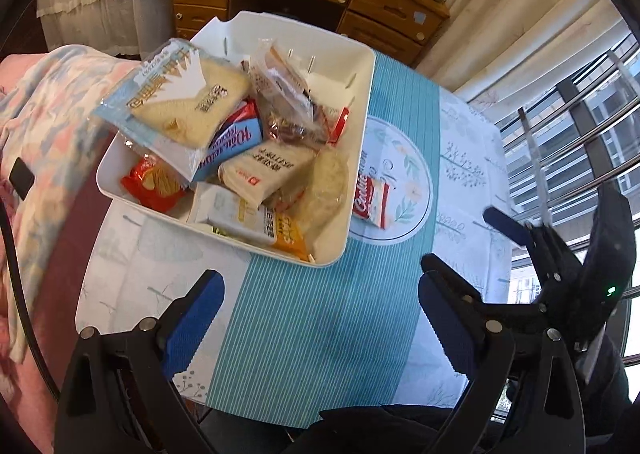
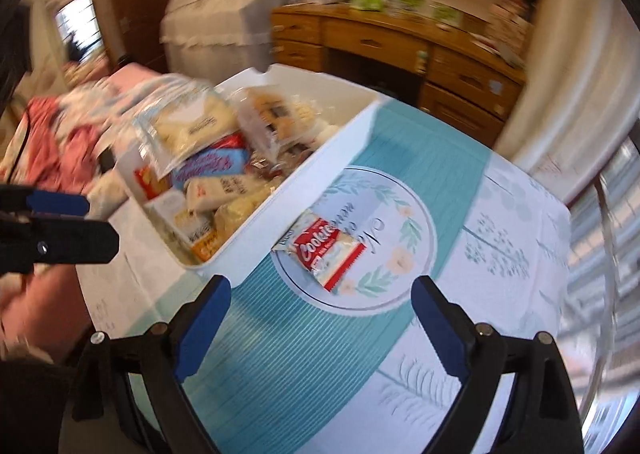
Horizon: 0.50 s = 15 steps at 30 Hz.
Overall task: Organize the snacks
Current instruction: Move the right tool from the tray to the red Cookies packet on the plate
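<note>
Snacks: left wrist view, white bin [image 1: 362,125] centre frame piled with packets, bread pack [image 1: 176,101] on top at upper left, red cookie pack [image 1: 371,202] on the tablecloth [image 1: 304,318] touching the bin's right wall. Left gripper [image 1: 320,314] jaws apart, empty

Right wrist view, blurred: cookie pack [image 2: 326,250] centre, beside the bin [image 2: 280,209]. Right gripper [image 2: 322,318] jaws apart, empty, pack above them in frame

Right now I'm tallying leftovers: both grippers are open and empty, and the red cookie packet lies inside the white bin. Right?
Not quite. The red cookie packet lies on the tablecloth beside the white bin, as the right wrist view shows. Both the left gripper and right gripper are open and empty.
</note>
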Each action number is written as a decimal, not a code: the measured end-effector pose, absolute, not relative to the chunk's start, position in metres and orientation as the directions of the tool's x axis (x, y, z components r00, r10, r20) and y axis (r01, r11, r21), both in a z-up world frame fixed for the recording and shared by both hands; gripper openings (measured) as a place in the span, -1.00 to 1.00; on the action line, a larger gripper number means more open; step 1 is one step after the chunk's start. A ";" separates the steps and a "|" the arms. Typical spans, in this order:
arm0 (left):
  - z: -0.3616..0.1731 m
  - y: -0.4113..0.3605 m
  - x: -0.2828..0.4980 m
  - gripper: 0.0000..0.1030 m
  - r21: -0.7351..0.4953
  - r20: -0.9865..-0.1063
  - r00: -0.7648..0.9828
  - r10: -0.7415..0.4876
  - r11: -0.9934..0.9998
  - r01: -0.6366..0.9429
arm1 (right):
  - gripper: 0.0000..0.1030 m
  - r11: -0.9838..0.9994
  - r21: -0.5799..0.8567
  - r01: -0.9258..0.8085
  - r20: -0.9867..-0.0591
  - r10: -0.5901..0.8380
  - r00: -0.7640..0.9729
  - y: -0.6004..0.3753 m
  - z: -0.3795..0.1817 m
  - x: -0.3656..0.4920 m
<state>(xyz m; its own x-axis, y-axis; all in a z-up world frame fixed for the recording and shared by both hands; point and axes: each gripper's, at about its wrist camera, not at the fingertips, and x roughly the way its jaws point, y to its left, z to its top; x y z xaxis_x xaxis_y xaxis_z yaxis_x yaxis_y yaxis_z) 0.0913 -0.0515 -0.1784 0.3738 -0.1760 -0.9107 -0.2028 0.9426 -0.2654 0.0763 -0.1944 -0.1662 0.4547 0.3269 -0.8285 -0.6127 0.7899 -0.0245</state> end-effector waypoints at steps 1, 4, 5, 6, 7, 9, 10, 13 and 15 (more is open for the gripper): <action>-0.180 -0.053 0.092 0.89 -0.261 -0.913 0.371 -0.172 0.944 -0.204 | 0.79 0.776 -0.042 -0.629 -0.825 0.328 0.460 -0.193 -0.170 0.077; -0.184 -0.056 0.095 0.89 -0.253 -0.916 0.363 -0.168 0.946 -0.202 | 0.79 0.722 -0.088 -0.686 -0.825 0.333 0.456 -0.187 -0.186 0.085; -0.186 -0.058 0.096 0.89 -0.255 -0.916 0.362 -0.172 0.947 -0.196 | 0.79 0.710 -0.095 -0.698 -0.826 0.336 0.453 -0.185 -0.191 0.088; -0.186 -0.059 0.097 0.89 -0.257 -0.915 0.363 -0.175 0.947 -0.191 | 0.79 0.693 -0.106 -0.713 -0.824 0.340 0.453 -0.183 -0.197 0.092; -0.187 -0.060 0.097 0.89 -0.258 -0.914 0.364 -0.177 0.948 -0.188 | 0.79 0.679 -0.116 -0.725 -0.817 0.351 0.459 -0.182 -0.201 0.095; -0.188 -0.062 0.097 0.89 -0.263 -0.913 0.365 -0.184 0.948 -0.179 | 0.79 0.650 -0.119 -0.750 -0.803 0.381 0.458 -0.180 -0.210 0.099; -0.189 -0.064 0.097 0.89 -0.258 -0.915 0.362 -0.181 0.949 -0.178 | 0.79 0.639 -0.121 -0.760 -0.804 0.386 0.452 -0.178 -0.216 0.102; -0.193 -0.066 0.096 0.89 -0.236 -0.927 0.337 -0.165 0.955 -0.181 | 0.71 0.607 -0.140 -0.782 -0.804 0.392 0.448 -0.173 -0.232 0.110; -0.198 -0.066 0.096 0.89 -0.226 -0.935 0.318 -0.157 0.955 -0.194 | 0.70 0.592 -0.155 -0.791 -0.806 0.388 0.447 -0.168 -0.243 0.117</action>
<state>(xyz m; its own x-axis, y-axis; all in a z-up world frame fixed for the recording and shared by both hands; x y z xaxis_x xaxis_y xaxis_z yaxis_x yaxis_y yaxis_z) 0.0959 -0.0658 -0.1976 0.3175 -0.1566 -0.9352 -0.1940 0.9547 -0.2257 0.1166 -0.1683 -0.2435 0.4475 0.3879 -0.8058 -0.7913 0.5915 -0.1547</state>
